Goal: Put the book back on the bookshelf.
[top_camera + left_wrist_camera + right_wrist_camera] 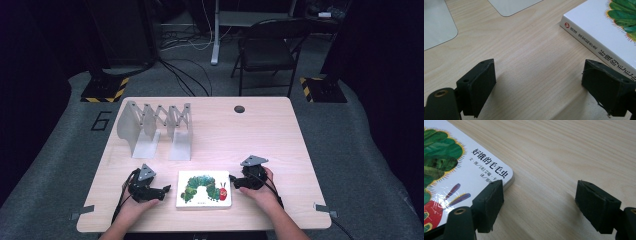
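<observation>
Because the picture book (204, 188) lies flat, cover up, near the person's edge of the tabletop (260, 135), with one gripper on each side of it, the arrangement reads as preparation for a two-handed lift. The book's thin edges offer little purchase while it rests flush on the wood, which would explain the flanking approach from both short sides.

Left gripper (161, 190): positioned just beside the book's left edge in the high view, apart from it. In the left gripper view its jaws stand wide apart, with bare wood between them; the book's spine (599, 50) runs just beyond the right-hand jaw. Whether that jaw touches the spine cannot be determined. Nothing is held.

Right gripper (234, 181): positioned at the book's right edge. In the right gripper view the jaws are likewise spread wide. One jaw sits at the rounded corner of the cover (461, 165), at or against the edge; contact appears likely but is not certain. The other jaw stands over open wood, well clear. Nothing is gripped.

An expanding metal book rack (155, 127) stands upright toward the far left of the tabletop, well apart from the book, its slots vacant. In my judgement it is the probable destination, as the book would have to be raised onto an edge to enter a slot.
</observation>
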Tool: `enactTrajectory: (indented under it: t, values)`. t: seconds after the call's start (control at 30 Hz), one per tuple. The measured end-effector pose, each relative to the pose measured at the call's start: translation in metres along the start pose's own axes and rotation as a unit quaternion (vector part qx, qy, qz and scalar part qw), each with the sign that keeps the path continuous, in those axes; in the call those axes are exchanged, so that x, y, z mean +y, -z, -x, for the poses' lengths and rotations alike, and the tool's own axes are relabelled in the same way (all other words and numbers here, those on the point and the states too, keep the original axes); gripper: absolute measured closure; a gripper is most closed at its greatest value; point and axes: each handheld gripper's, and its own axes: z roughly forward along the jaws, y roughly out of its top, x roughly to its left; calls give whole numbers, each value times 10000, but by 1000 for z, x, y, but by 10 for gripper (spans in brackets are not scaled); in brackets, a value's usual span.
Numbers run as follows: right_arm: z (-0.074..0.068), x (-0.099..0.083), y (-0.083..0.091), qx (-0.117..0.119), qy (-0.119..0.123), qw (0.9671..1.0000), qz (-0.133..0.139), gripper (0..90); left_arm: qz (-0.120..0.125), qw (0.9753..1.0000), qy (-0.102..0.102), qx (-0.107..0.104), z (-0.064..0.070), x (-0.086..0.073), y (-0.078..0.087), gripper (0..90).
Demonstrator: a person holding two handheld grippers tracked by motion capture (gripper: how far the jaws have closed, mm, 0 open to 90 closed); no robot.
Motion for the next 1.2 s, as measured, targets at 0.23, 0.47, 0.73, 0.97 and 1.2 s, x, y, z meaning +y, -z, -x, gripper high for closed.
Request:
enactTrajectory:
  t: [0.23, 0.47, 0.73, 0.97, 1.2]
  values:
    - [0, 0, -1, 37, 21, 10000, 55, 247, -73, 10000, -18, -8, -1, 1, 1, 117]
    - [0, 1, 0, 34, 62, 10000, 11, 268, -12, 10000, 19, 29, 0, 1, 0, 119]
    - [0, 0, 1, 24, 16, 10000, 57, 328, -55, 10000, 10, -5, -2, 3, -1, 149]
    - [0, 2, 5, 24, 12, 9999, -110, 353, -41, 10000, 19, -9, 0, 4, -1, 169]
    - [1, 5, 7, 50, -68, 9997, -236, 415, -126, 9999, -16, -3, 2, 7, 0, 232]
